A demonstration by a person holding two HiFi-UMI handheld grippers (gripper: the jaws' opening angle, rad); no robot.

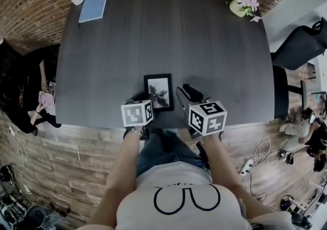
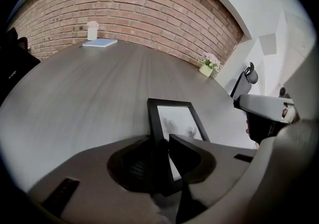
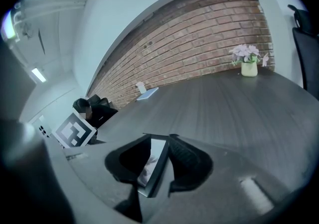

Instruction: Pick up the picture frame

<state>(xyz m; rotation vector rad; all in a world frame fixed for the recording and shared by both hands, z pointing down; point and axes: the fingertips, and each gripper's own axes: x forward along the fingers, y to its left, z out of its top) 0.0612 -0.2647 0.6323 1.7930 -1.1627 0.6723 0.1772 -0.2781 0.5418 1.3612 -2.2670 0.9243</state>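
The black rectangular picture frame (image 1: 158,92) sits on the dark grey wooden table (image 1: 153,29), close to its near edge, and is not yet lifted. The left gripper (image 2: 162,144) has the frame's left rail between its half-narrowed jaws. The right gripper (image 3: 160,143) straddles the right rail the same way. On neither side do both pads clearly press. The reach looks done; clamping and raising the frame appear to be what is left.
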